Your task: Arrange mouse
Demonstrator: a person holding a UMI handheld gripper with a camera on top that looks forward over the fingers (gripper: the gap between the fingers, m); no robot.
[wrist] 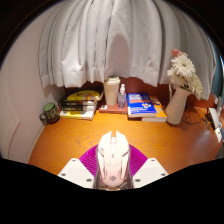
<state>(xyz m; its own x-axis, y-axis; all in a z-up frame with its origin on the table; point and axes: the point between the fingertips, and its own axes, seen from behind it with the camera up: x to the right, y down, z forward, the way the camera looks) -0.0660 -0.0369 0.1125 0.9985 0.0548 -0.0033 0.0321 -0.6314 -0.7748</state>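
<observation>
— Gripper (113, 176) first: what are its 2 fingers doing?

— Both are pressed against the mouse (113, 158), 1 on each flank, with the purple pads (90, 158) showing either side of it. So the tool is clamped on the mouse, which sits between the fingers, apparently held above the near part of the wooden desk (120, 135).

— How far along would you judge the task?

— The pick-up looks done. Setting the mouse down in a tidy spot is what remains, as far as I can judge; no mouse mat or marked place shows.

— And the mouse itself?

— White or very pale, smooth and rounded, narrow end pointing away from the camera, with a faint line down its middle. Whether a cable trails from it I cannot tell.

— What lies beyond it?

— Open desk, then a back row: a dark green mug (49, 113), a stack of books (81, 103) with a yellow cover on top, a cream container (112, 92), a small bottle (122, 96), blue-covered books (144, 106), and a vase of pale flowers (180, 88). White curtains (110, 40) hang behind.
</observation>
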